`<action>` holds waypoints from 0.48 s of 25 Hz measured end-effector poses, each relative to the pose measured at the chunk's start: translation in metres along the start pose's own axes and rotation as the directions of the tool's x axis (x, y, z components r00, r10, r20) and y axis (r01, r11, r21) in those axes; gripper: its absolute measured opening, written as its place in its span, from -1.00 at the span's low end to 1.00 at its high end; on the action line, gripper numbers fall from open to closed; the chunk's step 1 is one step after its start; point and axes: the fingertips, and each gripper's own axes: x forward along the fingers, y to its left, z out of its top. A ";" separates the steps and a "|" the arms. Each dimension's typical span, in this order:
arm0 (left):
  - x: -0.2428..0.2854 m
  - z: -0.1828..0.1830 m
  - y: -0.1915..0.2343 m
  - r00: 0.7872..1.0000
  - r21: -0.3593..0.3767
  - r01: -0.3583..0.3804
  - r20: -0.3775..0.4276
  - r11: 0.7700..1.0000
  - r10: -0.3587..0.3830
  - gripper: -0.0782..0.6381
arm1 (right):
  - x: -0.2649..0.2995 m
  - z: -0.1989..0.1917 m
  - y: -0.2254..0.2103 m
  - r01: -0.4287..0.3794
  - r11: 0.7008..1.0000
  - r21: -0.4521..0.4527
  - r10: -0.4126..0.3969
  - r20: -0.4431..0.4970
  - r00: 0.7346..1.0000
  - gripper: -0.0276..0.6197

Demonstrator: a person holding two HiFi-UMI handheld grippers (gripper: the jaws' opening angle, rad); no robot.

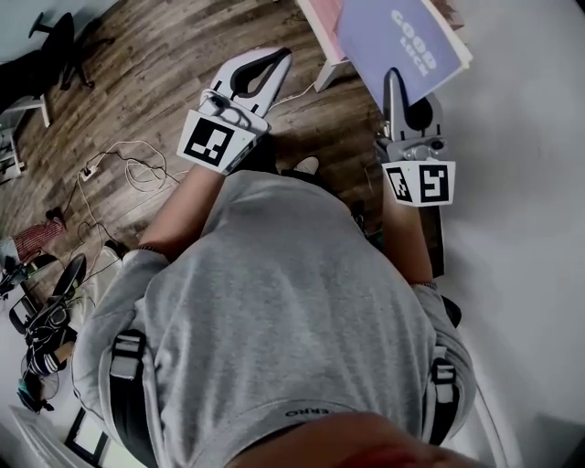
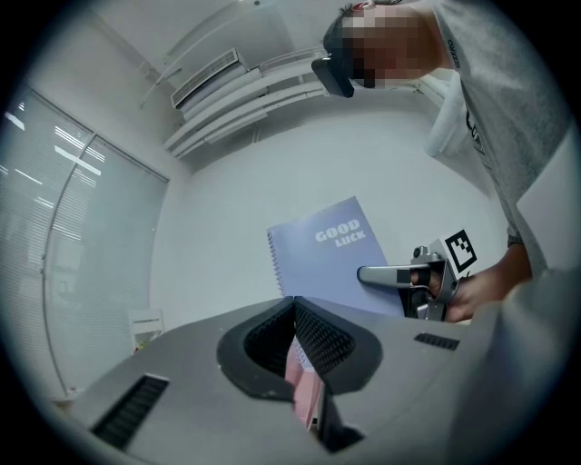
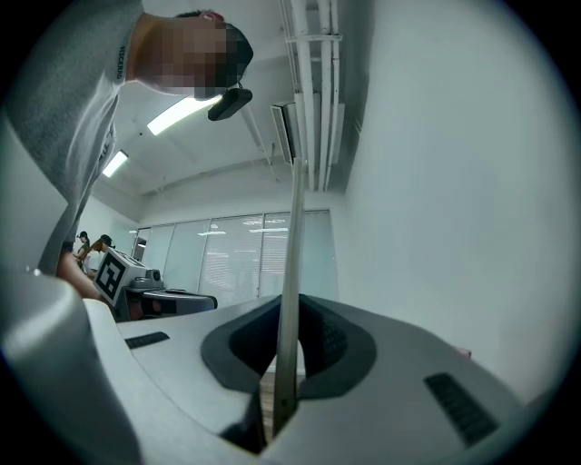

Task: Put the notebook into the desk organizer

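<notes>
The purple spiral notebook (image 1: 402, 38) printed "GOOD LUCK" is held up at the top of the head view. My right gripper (image 1: 393, 80) is shut on its lower edge. In the right gripper view the notebook (image 3: 292, 245) shows edge-on as a thin strip pinched between the jaws. The left gripper view shows its cover (image 2: 329, 250) with my right gripper (image 2: 363, 273) clamped on its side. My left gripper (image 1: 281, 57) hangs to the notebook's left, shut with nothing in it. A pink organizer (image 1: 320, 18) lies just beyond it and shows through the jaw gap (image 2: 304, 381).
A wooden floor (image 1: 183, 55) spreads below, with loose cables (image 1: 128, 169) at the left. A black chair (image 1: 55, 41) stands at the far left, and bags and gear (image 1: 41, 320) lie lower left. A white surface (image 1: 530, 146) fills the right side.
</notes>
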 end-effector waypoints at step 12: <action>0.020 0.003 0.015 0.992 0.008 0.118 0.042 0.993 -0.118 -0.73 | 0.011 0.001 0.000 0.064 0.998 -0.025 -0.064 0.024 0.998 -0.80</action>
